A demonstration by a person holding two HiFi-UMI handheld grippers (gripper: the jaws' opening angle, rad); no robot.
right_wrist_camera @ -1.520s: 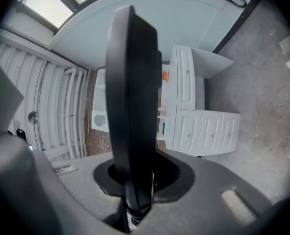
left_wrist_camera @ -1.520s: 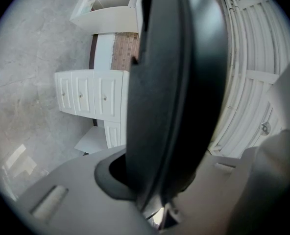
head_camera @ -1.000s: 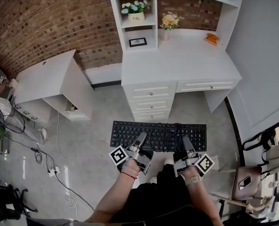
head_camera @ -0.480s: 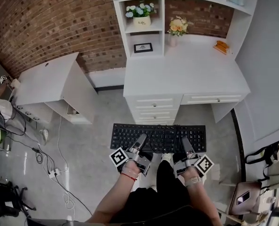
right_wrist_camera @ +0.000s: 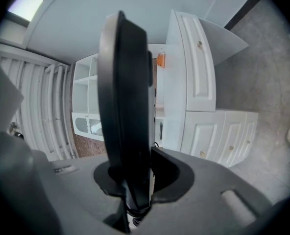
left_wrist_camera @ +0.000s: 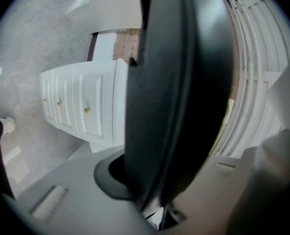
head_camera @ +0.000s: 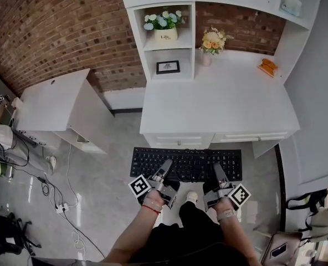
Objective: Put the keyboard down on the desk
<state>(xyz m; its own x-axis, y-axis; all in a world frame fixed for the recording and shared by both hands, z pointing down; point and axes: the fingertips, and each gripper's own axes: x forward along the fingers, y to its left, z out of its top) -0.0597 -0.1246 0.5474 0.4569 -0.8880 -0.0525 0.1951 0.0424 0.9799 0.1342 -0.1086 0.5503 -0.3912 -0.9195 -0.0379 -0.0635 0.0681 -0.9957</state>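
My left fingers [head_camera: 165, 168] and right fingers [head_camera: 218, 174] were closed on the keyboard [head_camera: 186, 160], at its near edge. It looked stiff and light, so I judged the two-point hold sound.

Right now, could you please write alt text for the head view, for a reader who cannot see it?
Seen from above, a person holds a black keyboard level, the left gripper and the right gripper each shut on its near edge, in front of a white desk.

Matt black plastic keyboard [head_camera: 186, 163], smooth white-painted desk [head_camera: 219, 101], rough brick wall [head_camera: 59, 26].
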